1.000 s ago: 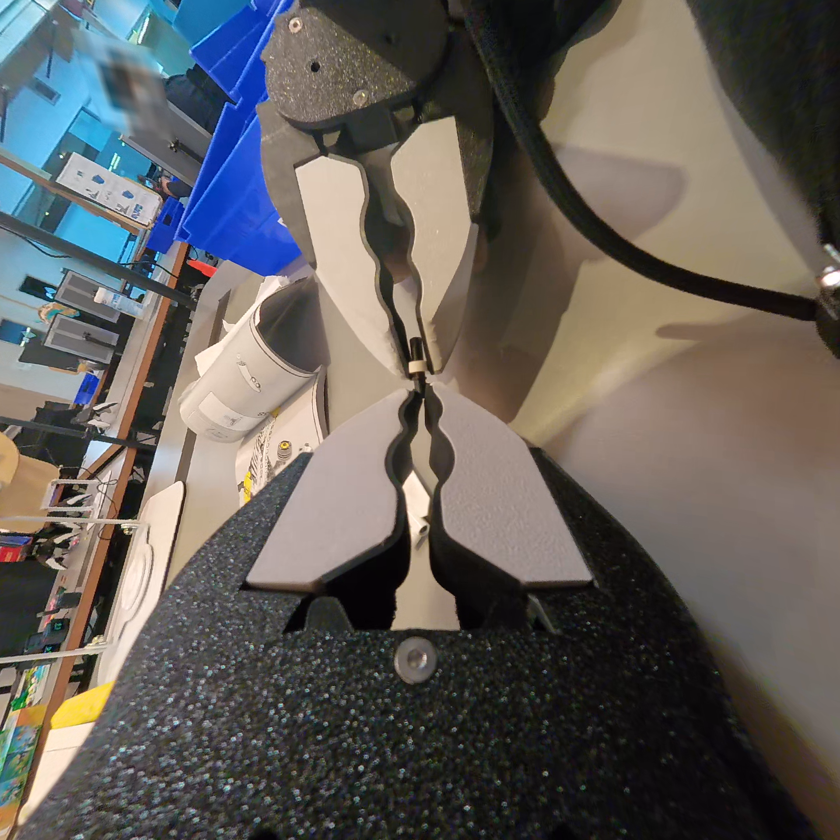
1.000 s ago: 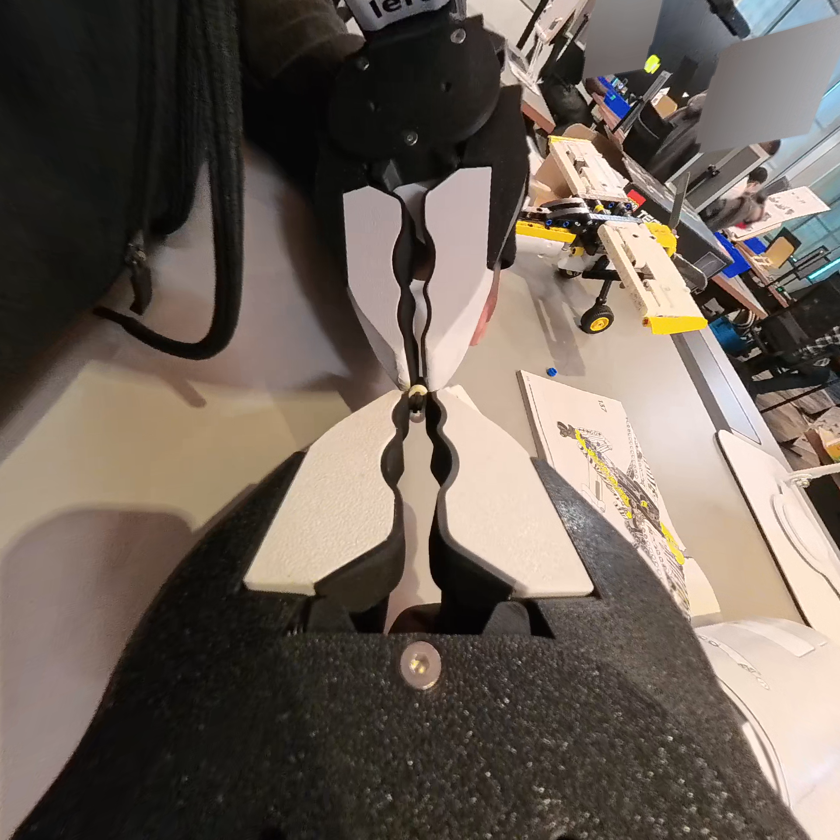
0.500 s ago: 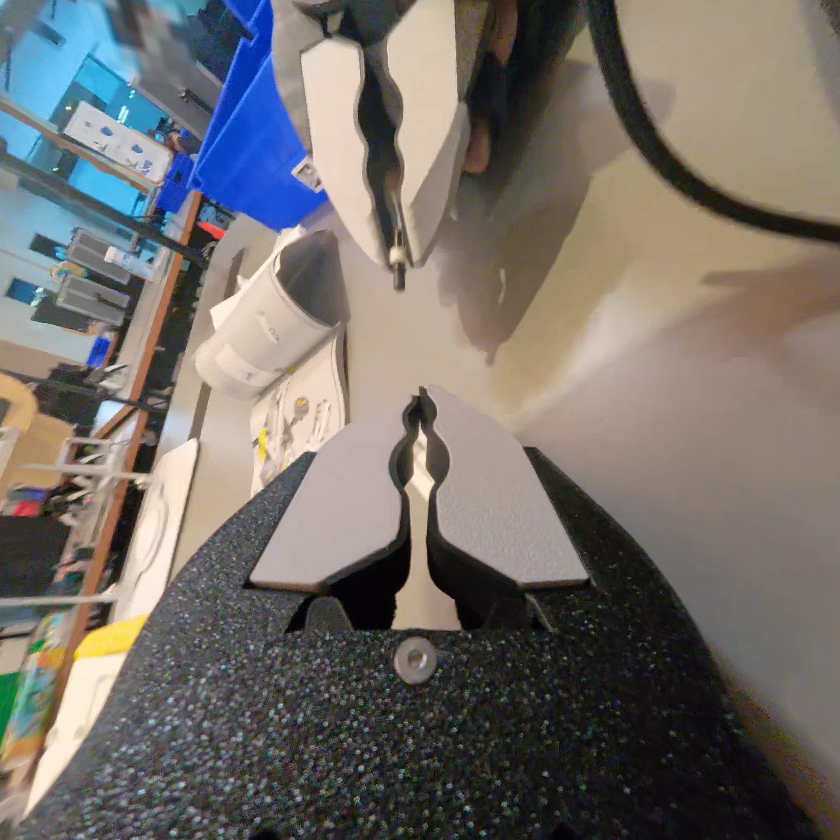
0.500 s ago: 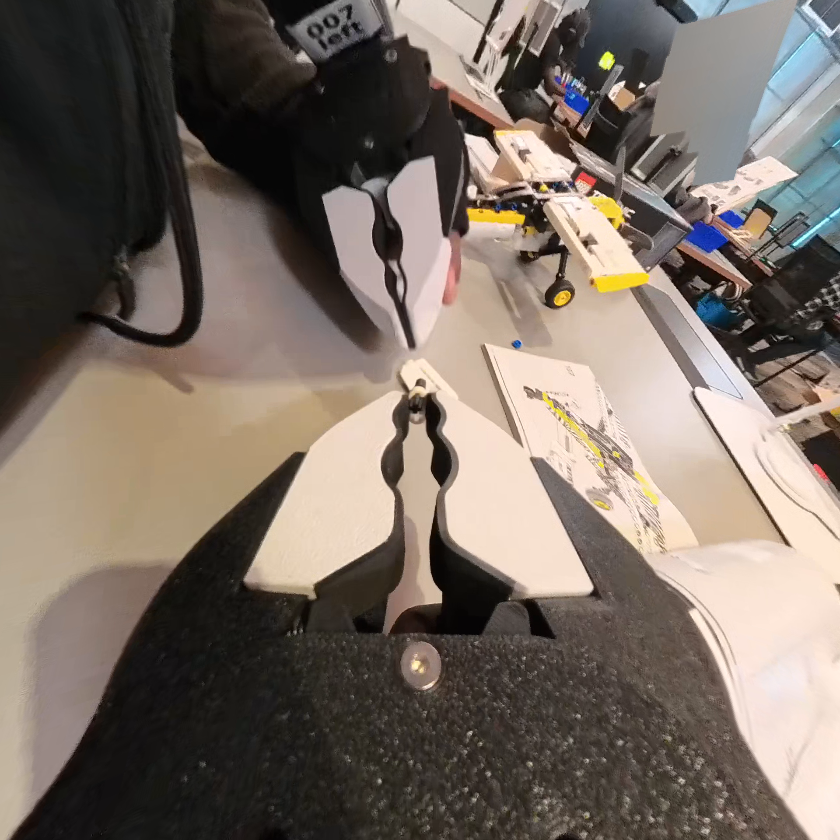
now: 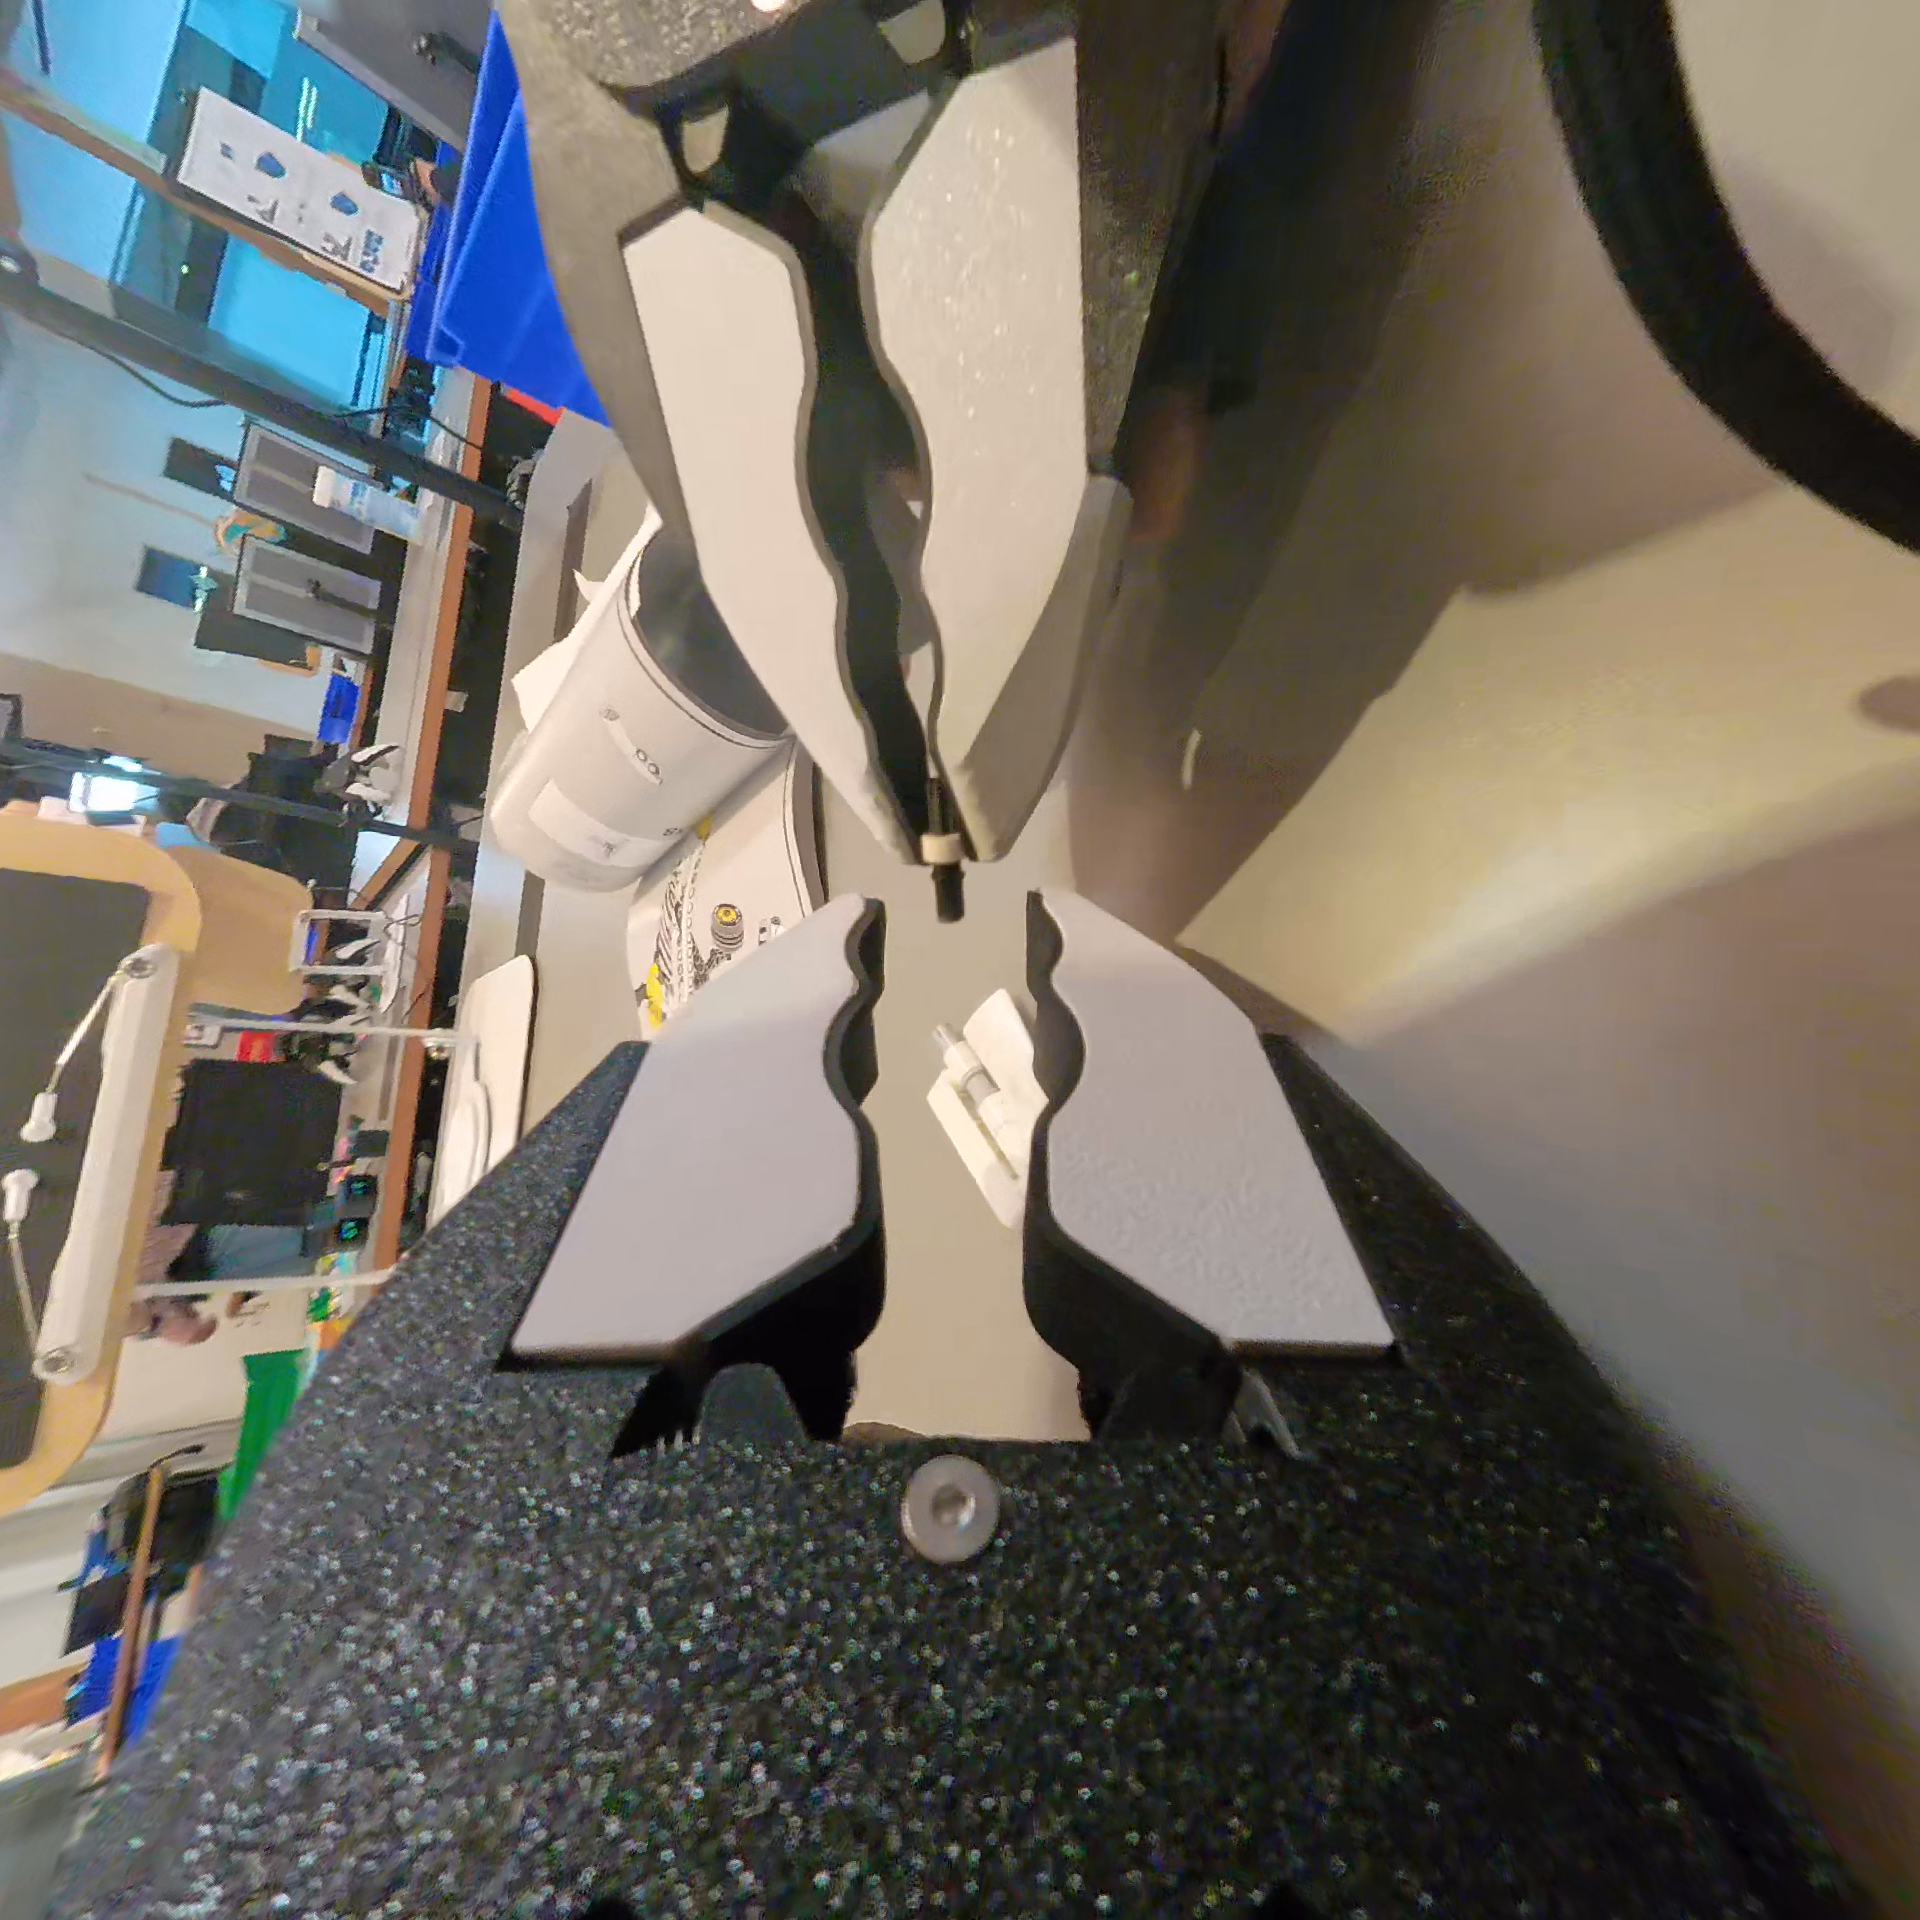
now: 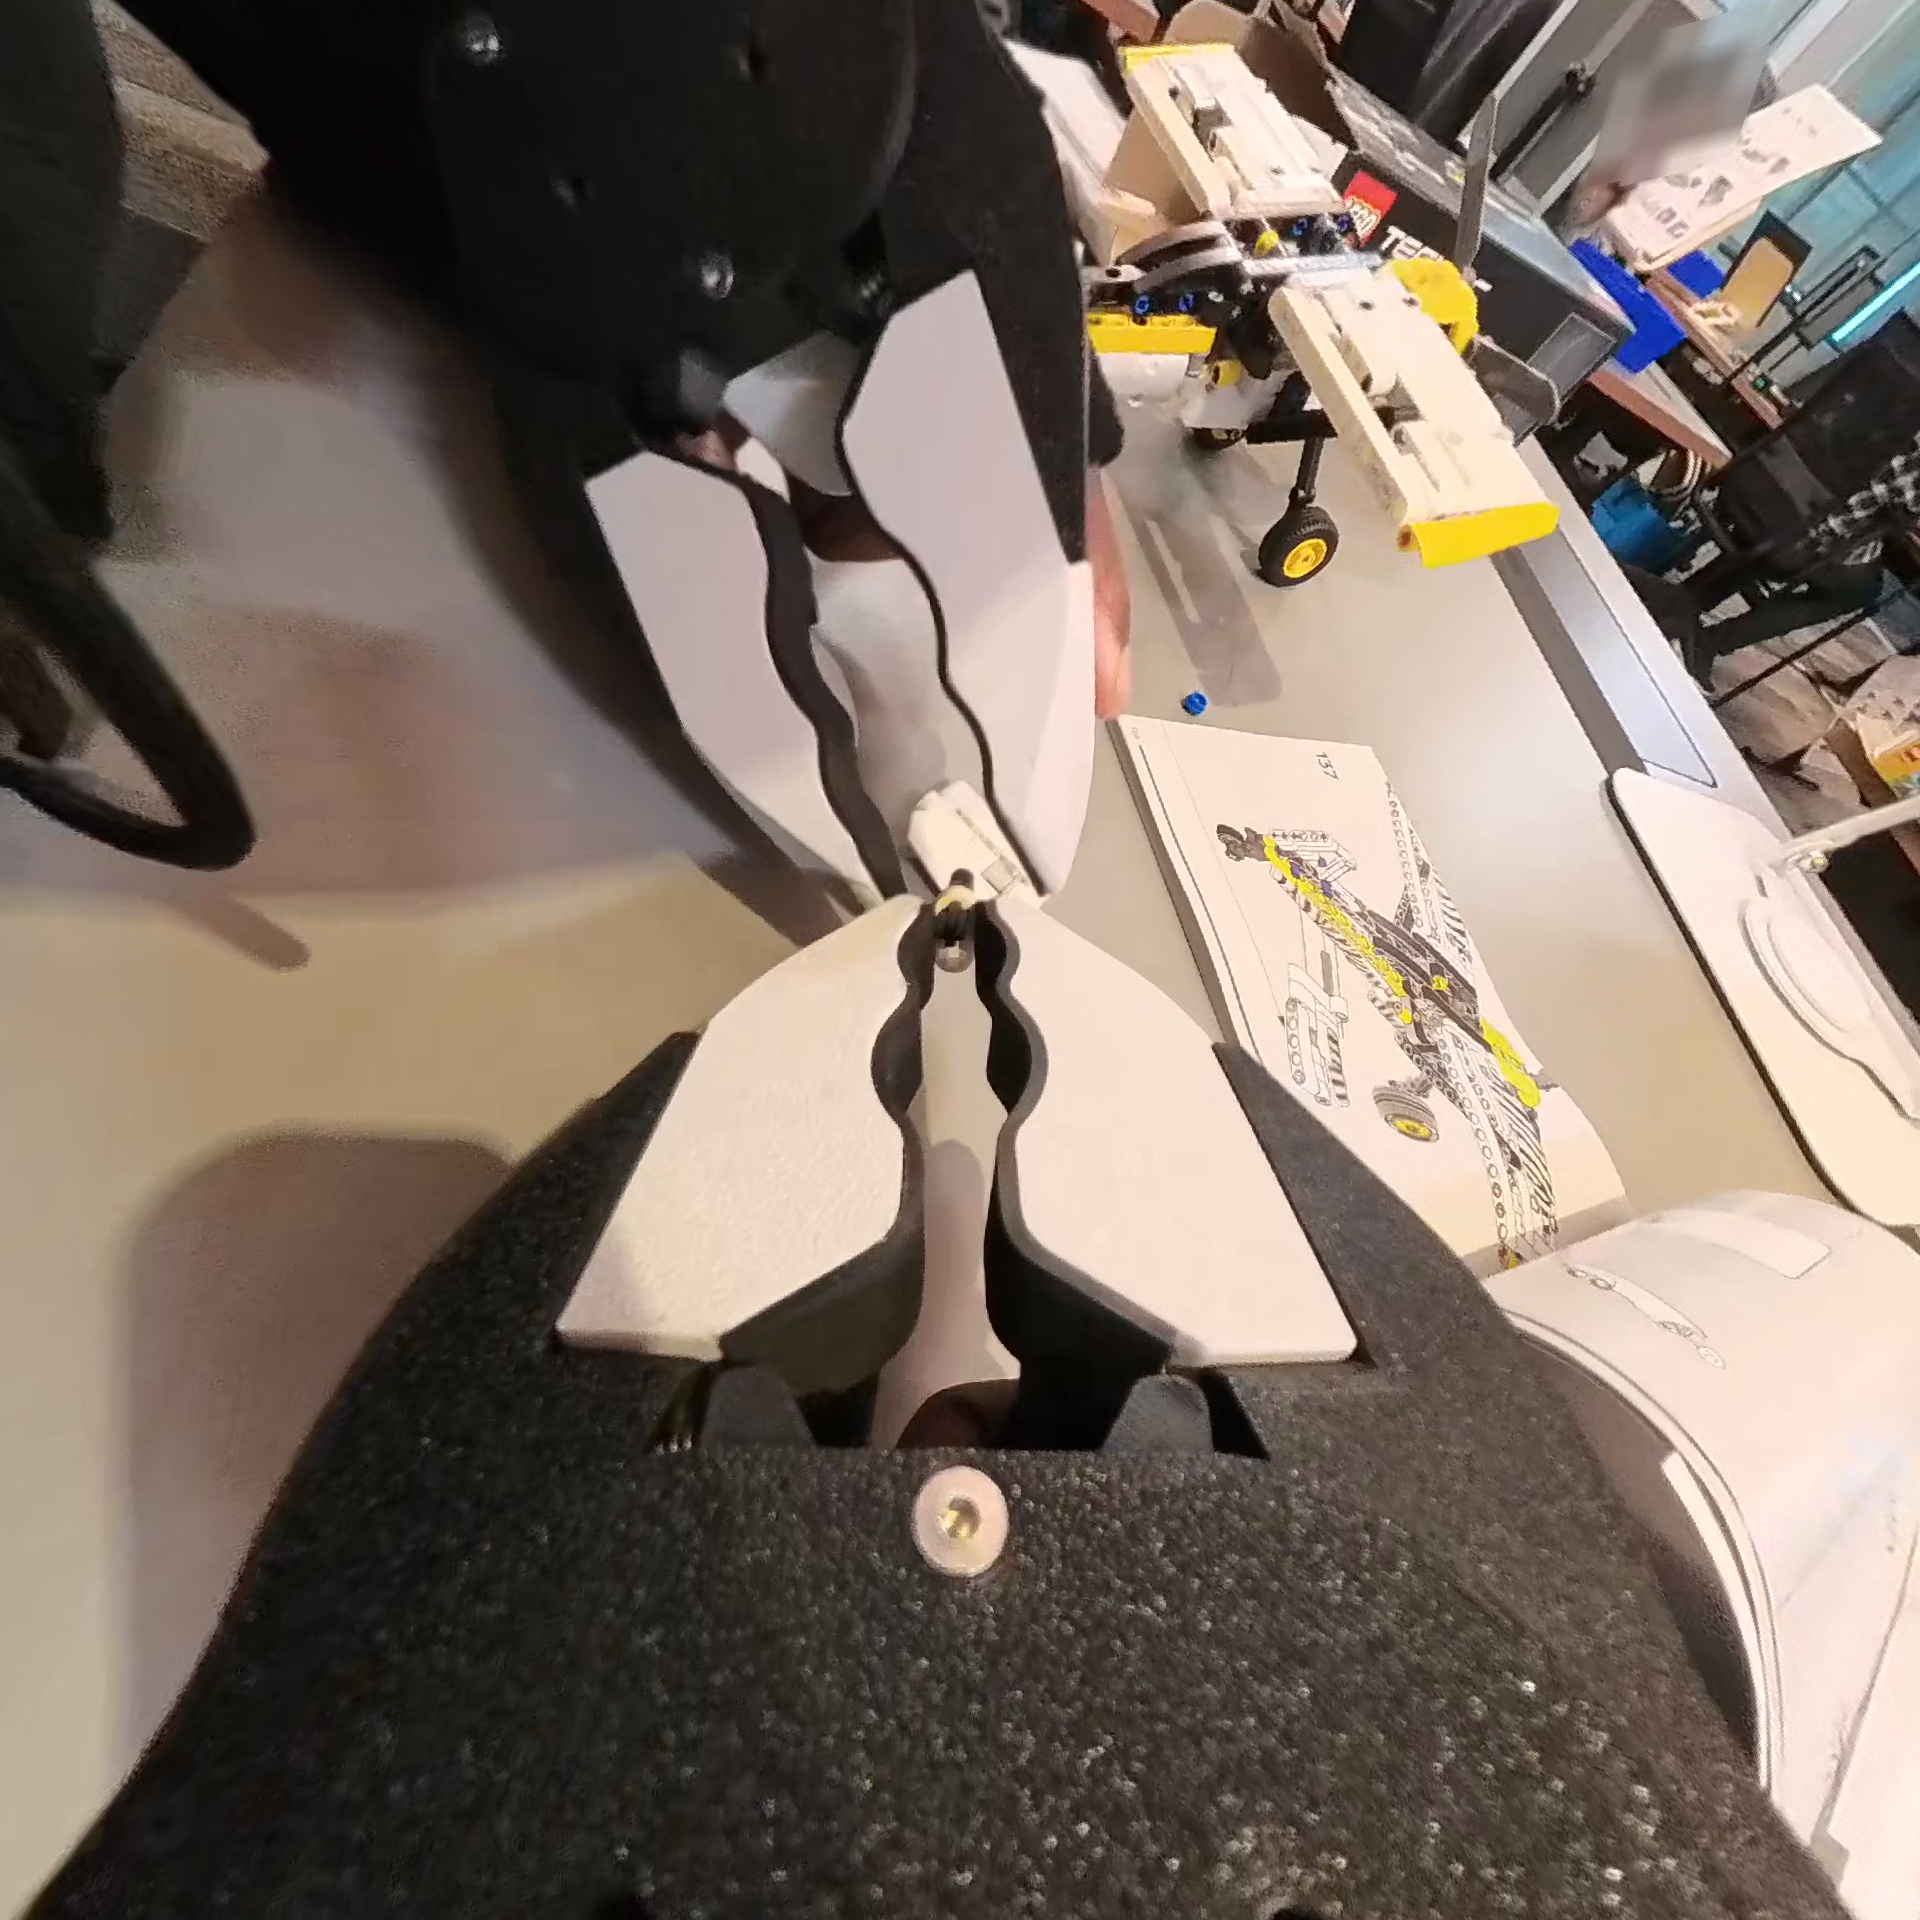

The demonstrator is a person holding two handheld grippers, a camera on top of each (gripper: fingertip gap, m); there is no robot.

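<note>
Grippers meet tip to tip above a grey table (image 6: pixel 1351 623). Right gripper (image 6: pixel 954 914) pinches a small black pin with a pale collar (image 5: pixel 943 868). Left gripper (image 5: pixel 954 925), jaws spread and bare, hovers over a white brick piece (image 5: pixel 987 1091) beside a booklet (image 6: pixel 1351 935).

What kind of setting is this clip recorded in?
Likely a shared workshop or lab: a half-built brick-model plane and an open instruction booklet on a grey table, blue storage bins, other cluttered desks behind.
</note>
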